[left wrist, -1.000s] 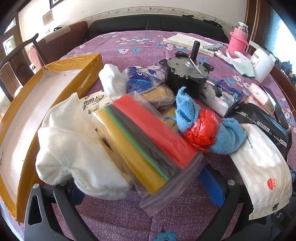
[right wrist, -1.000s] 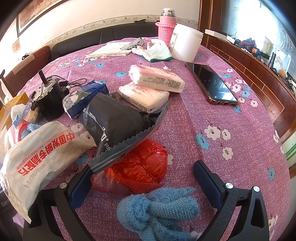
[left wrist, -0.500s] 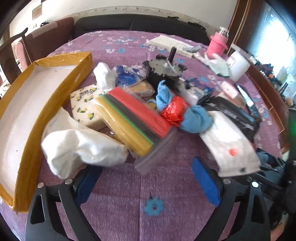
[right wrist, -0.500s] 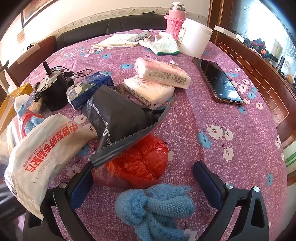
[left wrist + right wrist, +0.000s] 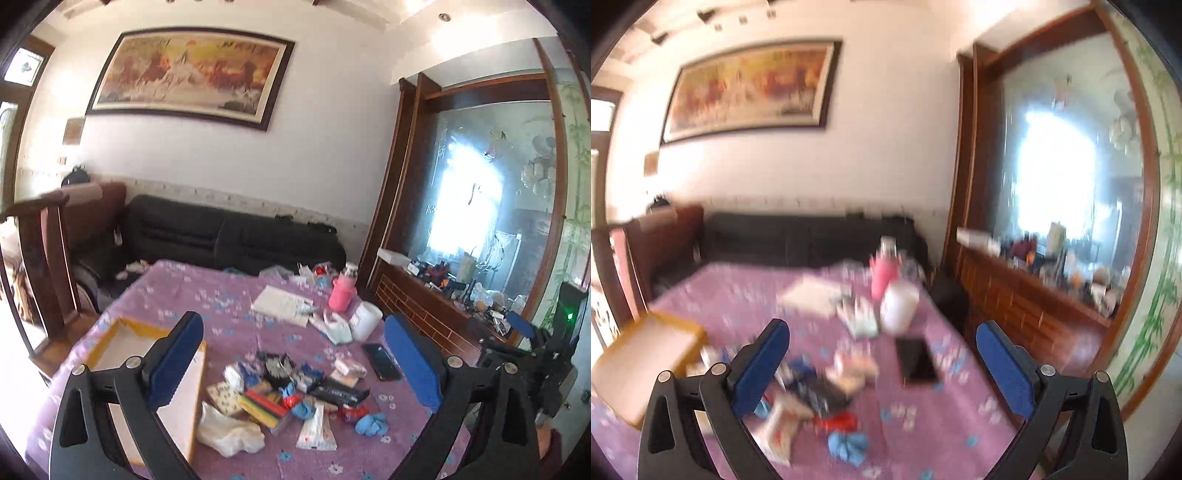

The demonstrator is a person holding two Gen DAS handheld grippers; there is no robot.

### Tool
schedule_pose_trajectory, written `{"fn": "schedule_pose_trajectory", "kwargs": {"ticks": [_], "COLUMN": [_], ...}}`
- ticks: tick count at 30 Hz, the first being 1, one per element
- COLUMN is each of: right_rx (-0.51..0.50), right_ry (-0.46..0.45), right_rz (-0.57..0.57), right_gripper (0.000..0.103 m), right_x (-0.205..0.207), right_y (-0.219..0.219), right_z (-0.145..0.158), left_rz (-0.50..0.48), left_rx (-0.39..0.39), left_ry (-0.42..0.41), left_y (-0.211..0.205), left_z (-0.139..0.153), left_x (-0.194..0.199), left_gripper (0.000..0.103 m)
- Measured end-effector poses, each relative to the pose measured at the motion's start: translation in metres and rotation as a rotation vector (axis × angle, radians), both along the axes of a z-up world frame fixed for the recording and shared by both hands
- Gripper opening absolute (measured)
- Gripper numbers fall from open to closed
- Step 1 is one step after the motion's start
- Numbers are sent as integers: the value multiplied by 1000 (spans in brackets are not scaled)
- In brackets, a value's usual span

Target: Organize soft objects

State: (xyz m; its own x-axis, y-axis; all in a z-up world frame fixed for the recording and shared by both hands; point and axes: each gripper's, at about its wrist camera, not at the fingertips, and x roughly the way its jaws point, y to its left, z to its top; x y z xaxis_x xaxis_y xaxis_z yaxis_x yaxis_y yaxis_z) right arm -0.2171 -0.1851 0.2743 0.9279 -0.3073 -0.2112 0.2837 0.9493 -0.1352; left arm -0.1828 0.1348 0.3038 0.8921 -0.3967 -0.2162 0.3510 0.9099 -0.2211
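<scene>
Both grippers are raised high above and back from the purple floral table (image 5: 192, 295). My left gripper (image 5: 295, 354) is open and empty. My right gripper (image 5: 882, 360) is open and empty; its view is blurred. On the table lies a heap of soft things: a white cloth (image 5: 229, 432), a bag of coloured strips (image 5: 264, 406), a blue knit piece (image 5: 371, 424) (image 5: 847, 446), a white packet (image 5: 316, 432), a black pouch (image 5: 338, 393) and a red bag (image 5: 838, 421). An open yellow box (image 5: 110, 338) (image 5: 639, 358) stands left of the heap.
A phone (image 5: 380, 360) (image 5: 918, 360), a white tub (image 5: 365, 325), a pink bottle (image 5: 343, 291) and papers (image 5: 284, 304) lie on the table's far right. A dark sofa (image 5: 229, 236) is behind, a wooden chair (image 5: 48, 258) at left, a wooden sideboard (image 5: 436, 310) at right.
Both grippers have pulled up and far back from the heap; the views now take in the whole table and room. Both stay open and empty. The objects lie as before.
</scene>
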Motion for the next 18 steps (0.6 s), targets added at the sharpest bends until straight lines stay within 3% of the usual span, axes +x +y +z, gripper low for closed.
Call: {"fn": "schedule_pose_trajectory", "kwargs": {"ticks": [3, 6, 8, 10, 12, 13, 16, 18], "right_rx": [-59, -88, -109, -100, -40, -5, 53, 67], "right_ry": [-55, -156, -182, -138, -41, 12, 234, 263], "right_rz": [10, -18, -26, -3, 77, 124, 207, 186], "right_gripper": [102, 102, 102, 103, 103, 103, 103, 102], "right_x": [-10, -27, -30, -23, -5, 7, 59, 68], "right_y": [0, -2, -4, -4, -5, -4, 0, -7], "right_z": [76, 153, 186, 198, 175, 145, 30, -40], "left_rz": [126, 248, 266, 210, 105, 53, -32, -94], "left_rx": [53, 167, 195, 173, 142, 130, 143, 147], "left_ry": [-132, -231, -200, -97, 25, 71, 234, 357], "left_y": [16, 18, 21, 21, 12, 8, -12, -26], "left_z": [57, 94, 97, 81, 36, 14, -62, -117], "left_x": [-15, -20, -14, 2, 29, 37, 58, 73], "left_gripper": [103, 103, 103, 103, 103, 103, 103, 103]}}
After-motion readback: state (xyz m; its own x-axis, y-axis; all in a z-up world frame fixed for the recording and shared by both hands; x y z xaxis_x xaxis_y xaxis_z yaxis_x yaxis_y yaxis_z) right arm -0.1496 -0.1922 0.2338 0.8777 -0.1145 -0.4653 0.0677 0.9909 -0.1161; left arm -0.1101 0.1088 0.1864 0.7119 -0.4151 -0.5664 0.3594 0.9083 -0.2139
